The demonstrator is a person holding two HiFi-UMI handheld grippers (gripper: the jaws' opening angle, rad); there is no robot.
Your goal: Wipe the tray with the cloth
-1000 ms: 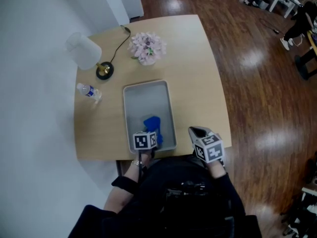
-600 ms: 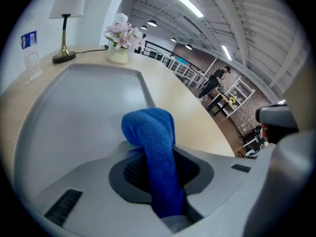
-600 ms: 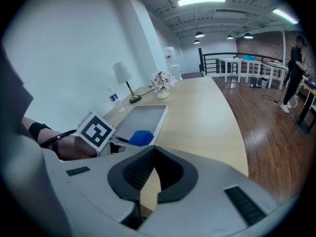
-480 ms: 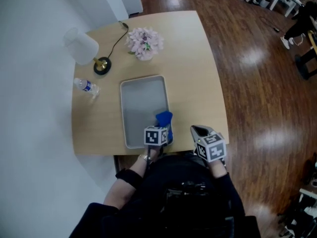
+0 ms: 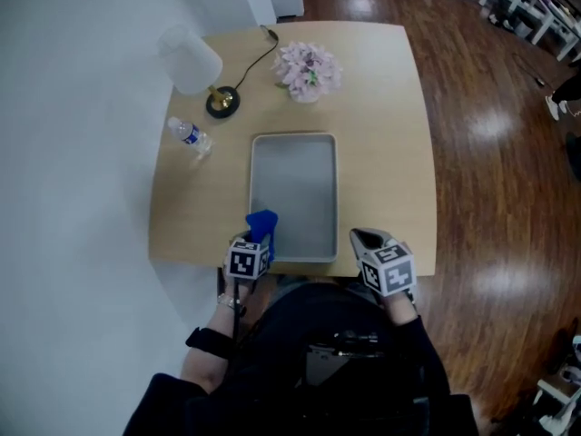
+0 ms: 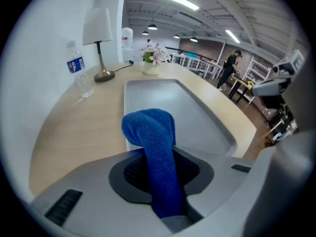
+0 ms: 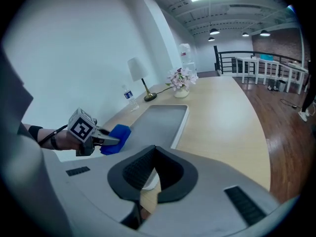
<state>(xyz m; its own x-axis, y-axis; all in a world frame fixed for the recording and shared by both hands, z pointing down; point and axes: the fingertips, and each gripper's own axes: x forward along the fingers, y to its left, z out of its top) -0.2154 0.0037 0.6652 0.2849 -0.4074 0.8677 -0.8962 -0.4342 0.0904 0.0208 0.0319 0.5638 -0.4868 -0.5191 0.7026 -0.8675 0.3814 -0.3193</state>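
Left gripper (image 5: 257,241) has its jaws pinching the one blue cloth (image 5: 262,223) right at the near left corner of the one grey tray (image 5: 295,189); right gripper (image 5: 364,240) sits with its jaws pressed together, nothing in them.

Count it off: two grippers, one tray, one cloth, one lamp (image 5: 192,60), one water bottle (image 5: 191,135) and one bunch of flowers (image 5: 309,69), all on a pale wooden tabletop (image 5: 381,134) with rounded corners. There's a white wall (image 5: 82,153) on the left and a dark glossy floor (image 5: 490,171) on the right. The tray's near short rim lies just beside the tabletop's near edge. There's bare wood down both long sides, wider on the right, and lamp, bottle and flowers stand apart from the tray.
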